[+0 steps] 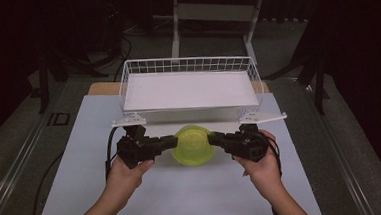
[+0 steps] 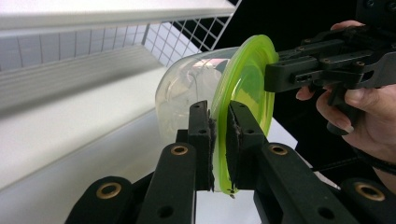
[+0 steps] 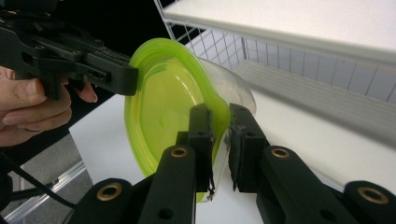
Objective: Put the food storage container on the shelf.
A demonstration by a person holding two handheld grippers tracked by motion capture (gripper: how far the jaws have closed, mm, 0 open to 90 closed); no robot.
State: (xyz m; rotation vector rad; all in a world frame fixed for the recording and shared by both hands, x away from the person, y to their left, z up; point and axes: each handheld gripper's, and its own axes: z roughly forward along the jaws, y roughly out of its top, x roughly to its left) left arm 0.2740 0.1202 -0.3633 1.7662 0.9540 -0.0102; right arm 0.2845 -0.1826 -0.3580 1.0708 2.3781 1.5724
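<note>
Clear container with green lid (image 1: 193, 145) held between both grippers, just in front of the white wire basket (image 1: 127, 81) at the far side of the worktop (image 1: 184, 198). Whether it rests on the worktop or hangs just above it — cannot tell from the high view.

Left gripper (image 1: 173, 141): fingers (image 2: 201, 135) clenched on the lid's green rim at the left side, rim sandwiched between the pads. Seen along its own jaws, the lid stands edge-on with the clear tub body on the basket side.

Right gripper (image 1: 211, 139): fingers (image 3: 201, 135) closed on the opposite edge, the rim pinched at the seam where lid meets tub. Both hands (image 1: 127, 174) wrapped round the grips, wrists low.

Lid looks fully seated on the tub — no gap visible along the rim in either gripper view, though the far arc is hidden.

Progress, as judged: the two-sided grasp is done; the container is secured. Basket interior shows nothing but its white floor, so the placing step is not yet done. Left to do, likely: lift clear of the basket's front wall, carry forward, set down inside, release both sides. Alternatively the work could be pulling the lid — the frames do not settle which. Front wire wall is the obstacle to mind.
</note>
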